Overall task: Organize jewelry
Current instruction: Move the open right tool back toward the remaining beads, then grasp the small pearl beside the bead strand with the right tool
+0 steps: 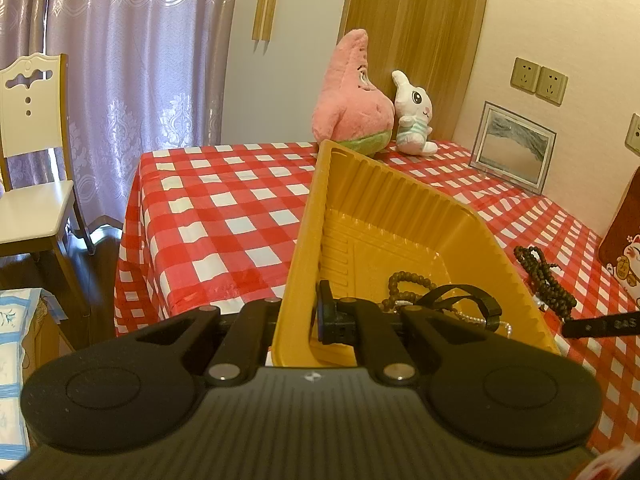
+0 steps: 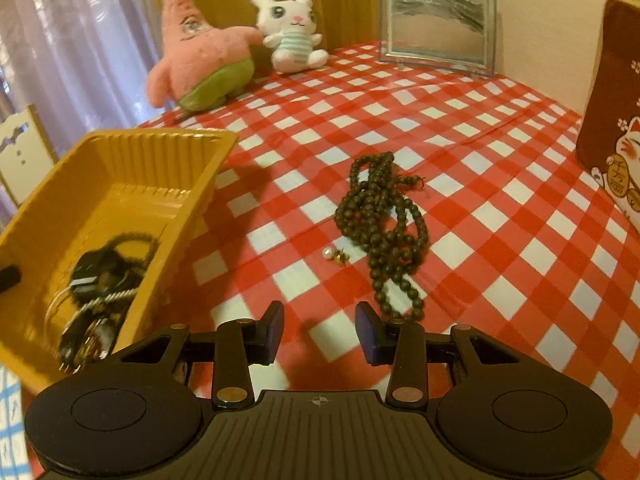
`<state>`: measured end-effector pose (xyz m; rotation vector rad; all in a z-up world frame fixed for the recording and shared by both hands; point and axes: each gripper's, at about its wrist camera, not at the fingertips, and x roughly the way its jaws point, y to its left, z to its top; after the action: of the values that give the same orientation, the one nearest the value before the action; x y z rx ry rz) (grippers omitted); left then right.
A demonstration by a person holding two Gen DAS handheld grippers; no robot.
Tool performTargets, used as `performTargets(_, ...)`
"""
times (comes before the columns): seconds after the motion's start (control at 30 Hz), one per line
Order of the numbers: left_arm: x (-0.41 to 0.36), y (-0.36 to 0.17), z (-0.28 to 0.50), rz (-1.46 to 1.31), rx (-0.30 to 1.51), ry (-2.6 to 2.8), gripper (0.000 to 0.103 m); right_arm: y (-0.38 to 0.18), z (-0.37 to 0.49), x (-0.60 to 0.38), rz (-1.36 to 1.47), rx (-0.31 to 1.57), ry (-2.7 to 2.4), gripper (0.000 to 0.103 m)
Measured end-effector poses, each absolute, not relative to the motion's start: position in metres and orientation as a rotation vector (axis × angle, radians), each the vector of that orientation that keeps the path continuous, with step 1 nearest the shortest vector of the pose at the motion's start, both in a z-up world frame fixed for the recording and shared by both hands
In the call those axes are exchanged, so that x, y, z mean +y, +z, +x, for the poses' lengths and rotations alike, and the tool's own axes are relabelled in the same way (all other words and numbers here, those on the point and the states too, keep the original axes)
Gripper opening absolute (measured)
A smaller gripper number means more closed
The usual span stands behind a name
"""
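At the worktop's left edge the left tool [image 1: 316,320] pinched the near wall of the yellow tray [image 2: 132,152], tilting it up. Several pieces [image 2: 96,280] already lay inside (a dark bead loop, a black strap, a pale chain, as far as the blur allowed). Left to do, I judged: the long dark bead strand [image 2: 380,216] and the small pearl earring [image 2: 334,255], both on the cloth mid-worktop. The right tool [image 2: 320,332] hung spread and empty, the earring just ahead of it, the strand's tail beside its right finger.
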<state>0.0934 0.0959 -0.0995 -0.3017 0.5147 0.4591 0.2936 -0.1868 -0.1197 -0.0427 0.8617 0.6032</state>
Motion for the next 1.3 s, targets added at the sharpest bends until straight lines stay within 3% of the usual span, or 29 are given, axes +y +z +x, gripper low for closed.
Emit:
performTargets(0.53,0.097,-0.099,0.094,-0.301,0.518,0.463,0.006,-0.144,0.329,-0.16,-0.01,0.782,0.511,0.038)
performTargets(0.6,0.097,-0.099,0.094,-0.302,0.518,0.463,0.006,-0.145,0.327,-0.157,-0.041,0.761,0.504,0.028)
performTargets(0.73,0.097,-0.099,0.094,-0.302,0.519,0.463,0.006,-0.148,0.326,-0.155,-0.077,0.74,0.498,0.018)
performTargets(1.3,0.098,-0.1,0.095,-0.298,0.519,0.464,0.006,-0.106,0.3,-0.158,-0.111,0.648,0.636,0.018)
